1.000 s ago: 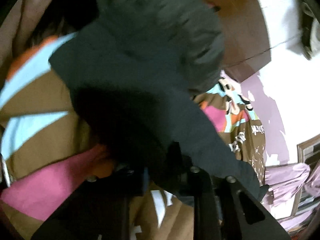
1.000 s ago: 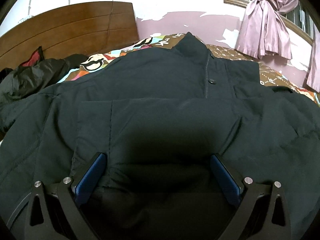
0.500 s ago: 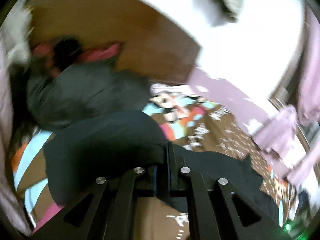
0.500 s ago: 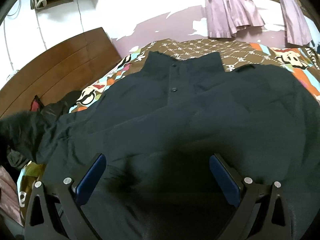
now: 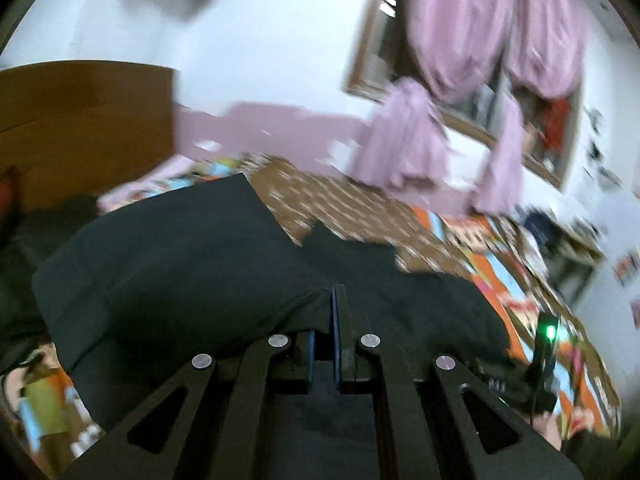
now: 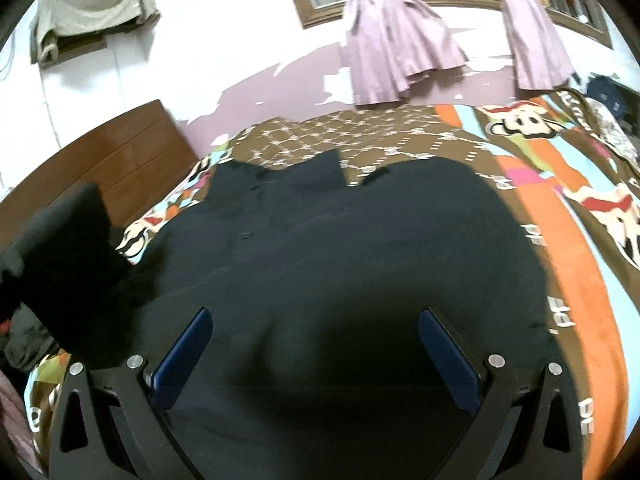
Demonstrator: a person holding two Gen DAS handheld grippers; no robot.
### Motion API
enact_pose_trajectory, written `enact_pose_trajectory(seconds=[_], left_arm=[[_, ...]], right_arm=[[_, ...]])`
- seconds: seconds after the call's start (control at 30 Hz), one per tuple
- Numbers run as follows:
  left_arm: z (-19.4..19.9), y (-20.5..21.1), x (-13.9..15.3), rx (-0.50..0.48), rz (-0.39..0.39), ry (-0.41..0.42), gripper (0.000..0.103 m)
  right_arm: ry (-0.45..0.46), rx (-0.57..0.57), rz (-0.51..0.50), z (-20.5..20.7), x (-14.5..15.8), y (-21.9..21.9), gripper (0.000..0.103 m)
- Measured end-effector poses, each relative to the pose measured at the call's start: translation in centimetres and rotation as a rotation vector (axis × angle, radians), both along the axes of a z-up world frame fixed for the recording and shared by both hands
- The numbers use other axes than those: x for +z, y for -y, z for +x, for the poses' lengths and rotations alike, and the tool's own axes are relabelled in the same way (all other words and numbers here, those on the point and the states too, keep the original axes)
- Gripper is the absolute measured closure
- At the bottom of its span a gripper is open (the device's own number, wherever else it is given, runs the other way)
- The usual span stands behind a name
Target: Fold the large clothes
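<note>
A large dark jacket [image 6: 360,264] lies spread on the bed, collar toward the far wall. My right gripper [image 6: 316,316] hovers over its near part, open wide, with nothing between the blue pads [image 6: 188,348]. My left gripper [image 5: 333,294] is shut on a fold of the jacket's sleeve [image 5: 172,260], which bulges up to the left of the fingers. In the right wrist view that lifted sleeve [image 6: 60,240] stands up at the left edge. The rest of the jacket [image 5: 420,304] stretches out beyond the left gripper.
The bed has a brown, orange and blue cartoon cover [image 6: 560,184]. A wooden headboard [image 6: 120,160] stands at the left, with another dark garment [image 5: 24,240] before it. Purple curtains [image 6: 396,52] hang under a framed window. A beige cloth [image 6: 92,8] sits high on the wall.
My left gripper has rolled upright and swung up and across with the sleeve in it. The right gripper has drawn back and higher, still open, so more of the jacket shows.
</note>
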State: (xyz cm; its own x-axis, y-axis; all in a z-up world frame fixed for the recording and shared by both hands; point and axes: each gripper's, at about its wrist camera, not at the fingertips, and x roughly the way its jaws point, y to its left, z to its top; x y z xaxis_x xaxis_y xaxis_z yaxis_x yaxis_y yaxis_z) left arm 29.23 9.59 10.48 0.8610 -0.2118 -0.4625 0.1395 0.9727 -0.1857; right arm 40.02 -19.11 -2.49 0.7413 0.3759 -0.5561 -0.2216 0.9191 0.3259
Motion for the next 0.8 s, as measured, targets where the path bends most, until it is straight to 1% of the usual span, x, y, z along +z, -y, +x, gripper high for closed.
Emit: enact_pose_trajectory(seconds=[0.07, 0.2, 0.27, 0.3, 0.33, 0.4, 0.47, 0.5, 0.53, 0.57, 0.6, 0.63, 0.67, 0.73, 0.8], left_arm=[[1.0, 2.6, -1.2, -0.066, 0.022, -0.042, 0.099], [3.6, 7.8, -5.2, -0.204, 0.073, -0.206, 0.099], [4.2, 9.9, -7.8, -0.216, 0.157, -0.297, 0.099], [4.4, 10.5, -8.5, -0.213, 0.184, -0.322, 0.099], [4.7, 11.1, -10.1, -0.207, 0.220, -0.366, 0.099], [4.4, 11.1, -11.6, -0.203, 0.222, -0.396, 0.099], [4.1, 10.7, -12.4, -0.204, 0.219, -0.407, 0.092], [4.1, 10.6, -12.6, -0.213, 0.216, -0.410, 0.090], [4.1, 10.7, -12.7, -0.225, 0.218, -0.413, 0.083], [3.9, 10.8, -12.6, -0.240, 0.224, -0.415, 0.069], [3.3, 10.7, -12.4, -0.252, 0.226, -0.411, 0.063], [2.8, 10.9, -12.1, -0.281, 0.228, -0.397, 0.052], [2.2, 10.9, -11.9, -0.299, 0.232, -0.379, 0.044], [0.2, 10.8, -11.5, -0.318, 0.245, -0.345, 0.039], [-1.5, 9.8, -11.1, -0.317, 0.222, -0.343, 0.039]], right_arm=[[-0.016, -0.026, 0.015, -0.3, -0.5, 1.6, 0.000], [-0.049, -0.061, 0.040, -1.0, -1.7, 3.9, 0.000], [-0.069, -0.066, 0.051, -1.0, -2.3, 4.5, 0.000], [-0.076, -0.068, 0.055, -1.0, -2.5, 4.6, 0.000], [-0.082, -0.068, 0.060, -1.0, -2.7, 4.6, 0.000], [-0.086, -0.064, 0.067, -1.0, -2.9, 4.4, 0.000], [-0.086, -0.052, 0.074, -1.0, -2.9, 3.9, 0.000], [-0.084, -0.045, 0.077, -0.9, -2.8, 3.7, 0.000], [-0.078, -0.034, 0.081, -0.9, -2.7, 3.4, 0.000], [-0.070, -0.018, 0.086, -1.0, -2.6, 3.1, 0.000], [-0.063, 0.000, 0.086, -1.1, -2.5, 2.6, 0.000], [-0.057, 0.016, 0.076, -1.2, -2.5, 2.1, 0.000], [-0.054, 0.031, 0.059, -1.2, -2.6, 1.6, 0.000], [-0.050, 0.081, 0.004, -1.8, -3.1, 0.0, 0.000], [-0.049, 0.144, -0.028, -2.4, -3.7, -1.6, 0.000]])
